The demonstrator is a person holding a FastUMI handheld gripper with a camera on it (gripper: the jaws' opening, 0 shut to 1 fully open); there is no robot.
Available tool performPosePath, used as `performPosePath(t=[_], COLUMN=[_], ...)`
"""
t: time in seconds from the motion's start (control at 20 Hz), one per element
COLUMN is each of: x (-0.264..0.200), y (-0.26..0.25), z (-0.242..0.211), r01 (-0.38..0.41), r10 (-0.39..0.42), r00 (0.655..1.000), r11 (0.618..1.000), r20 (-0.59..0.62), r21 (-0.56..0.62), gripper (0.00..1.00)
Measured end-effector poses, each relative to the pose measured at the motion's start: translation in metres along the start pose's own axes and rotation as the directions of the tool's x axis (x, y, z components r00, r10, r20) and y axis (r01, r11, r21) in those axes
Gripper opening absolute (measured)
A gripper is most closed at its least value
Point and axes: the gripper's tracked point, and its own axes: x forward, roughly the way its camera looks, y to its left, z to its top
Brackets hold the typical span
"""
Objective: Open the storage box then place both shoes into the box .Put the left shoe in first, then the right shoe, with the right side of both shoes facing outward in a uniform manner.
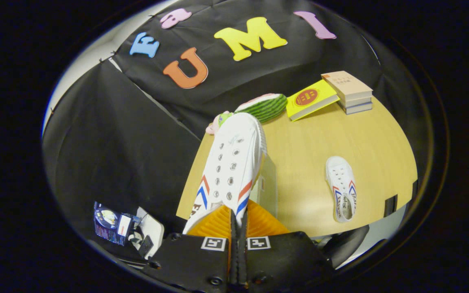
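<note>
My gripper (237,215) is shut on a white canvas shoe (232,162) with red and blue chevrons. Both fingers pinch its side near the heel opening, and the shoe hangs in the air with its toe pointing away from me. Behind and under it shows part of a pale storage box (268,187) standing on the wooden table (312,138); most of the box is hidden by the shoe. The second white shoe (341,188) lies flat on the table to the right of the fingers, sole down.
Beyond the held shoe lie a watermelon-patterned toy (264,106) and a small pink and green toy (218,121). A yellow book (310,99) leans on a stack of books (350,91) at the table's far side. A small stand with packets (126,230) sits off the table's left.
</note>
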Motion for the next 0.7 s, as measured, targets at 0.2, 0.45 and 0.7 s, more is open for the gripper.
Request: performPosePath(t=[0.2,0.45,0.7], x=[0.045,0.114,0.169], y=[0.042,0.057,0.041], z=[-0.005,-0.030,-0.045], r01=[-0.037,-0.031,0.029], r10=[0.037,0.038,-0.001], r00=[0.998,0.984,0.968], r11=[0.999,0.999,0.994], r20=[-0.057,-0.174,-0.251], r21=[0.005,0.038,0.107], gripper=[0.05,0.05,0.06])
